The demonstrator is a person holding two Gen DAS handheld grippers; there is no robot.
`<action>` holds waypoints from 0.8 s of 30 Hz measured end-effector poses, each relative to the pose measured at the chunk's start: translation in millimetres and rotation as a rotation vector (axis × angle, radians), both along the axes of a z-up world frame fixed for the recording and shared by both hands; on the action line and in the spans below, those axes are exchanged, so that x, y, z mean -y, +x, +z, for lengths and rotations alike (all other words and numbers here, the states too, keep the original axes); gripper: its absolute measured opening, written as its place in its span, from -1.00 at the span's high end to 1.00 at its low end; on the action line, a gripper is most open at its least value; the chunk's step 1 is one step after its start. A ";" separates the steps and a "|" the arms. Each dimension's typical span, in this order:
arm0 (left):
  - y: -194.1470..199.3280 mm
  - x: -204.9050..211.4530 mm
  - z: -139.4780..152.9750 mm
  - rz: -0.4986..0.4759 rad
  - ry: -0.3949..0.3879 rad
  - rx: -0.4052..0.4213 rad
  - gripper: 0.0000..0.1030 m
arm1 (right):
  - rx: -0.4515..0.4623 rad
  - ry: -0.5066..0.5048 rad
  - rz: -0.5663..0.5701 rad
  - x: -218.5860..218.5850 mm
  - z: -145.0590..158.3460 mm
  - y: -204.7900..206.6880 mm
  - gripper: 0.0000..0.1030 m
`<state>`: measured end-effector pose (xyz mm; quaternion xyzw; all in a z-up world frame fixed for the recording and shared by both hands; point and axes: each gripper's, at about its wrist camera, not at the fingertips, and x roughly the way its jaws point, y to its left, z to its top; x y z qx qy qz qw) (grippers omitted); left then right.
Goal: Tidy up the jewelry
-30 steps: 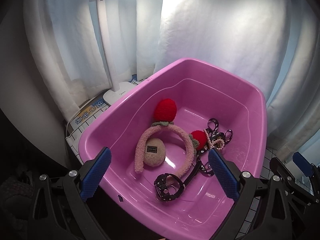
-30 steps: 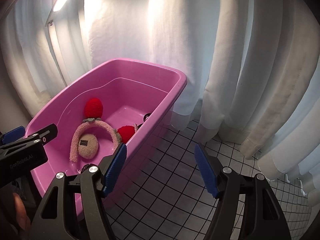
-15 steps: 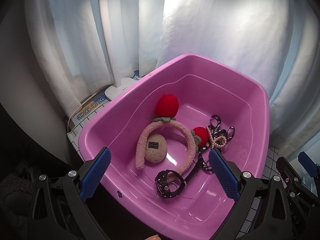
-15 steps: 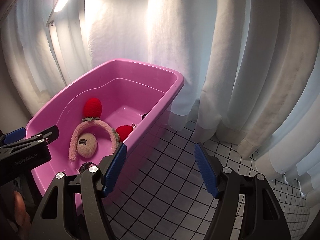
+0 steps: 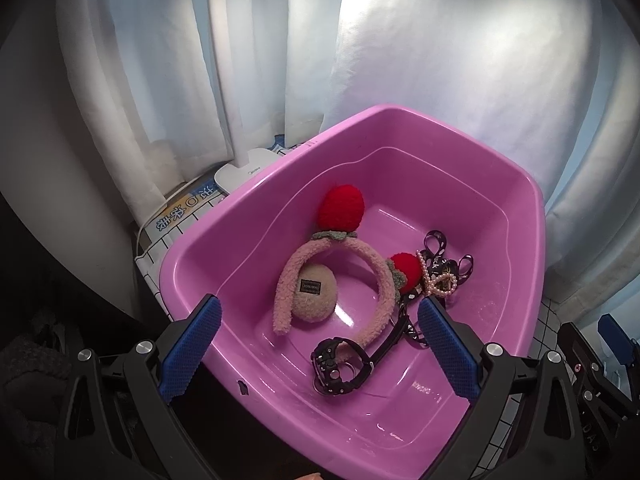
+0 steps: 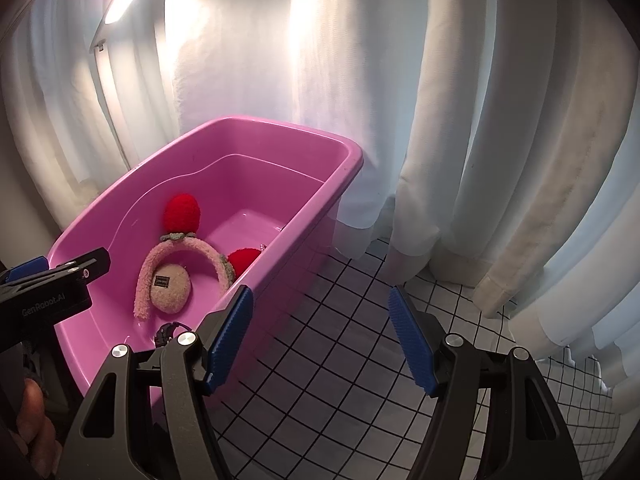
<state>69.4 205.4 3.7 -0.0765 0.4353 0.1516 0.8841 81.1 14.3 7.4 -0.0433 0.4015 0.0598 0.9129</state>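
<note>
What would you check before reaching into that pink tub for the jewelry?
1. Left hand-held gripper open and empty: ok.
2. Right hand-held gripper open and empty, over the checked tablecloth: ok.
3. Black watch lies unobstructed at the near end of the pink tub: ok.
4. Pearl bracelet free to lift: not ok, it lies on the black patterned ribbon.
5. Fuzzy strawberry headband clear of the watch: not ok, its end overlaps the watch.
6. Place to put sorted pieces: cannot tell, none in view.
</note>
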 end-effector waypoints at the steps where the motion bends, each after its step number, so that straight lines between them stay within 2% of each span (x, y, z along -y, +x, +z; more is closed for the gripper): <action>1: 0.2 0.1 -0.4 0.003 0.002 -0.003 -0.88 | -0.001 0.001 0.002 -0.1 -0.1 -0.1 -0.30; 6: 1.3 -1.8 -1.7 0.010 -0.012 -0.010 -0.88 | 0.001 -0.002 -0.003 -1.2 -0.2 0.2 -0.30; 24: 2.5 2.7 -2.2 -0.011 0.018 -0.015 -0.88 | -0.007 0.002 -0.007 -1.6 -3.3 0.5 -0.30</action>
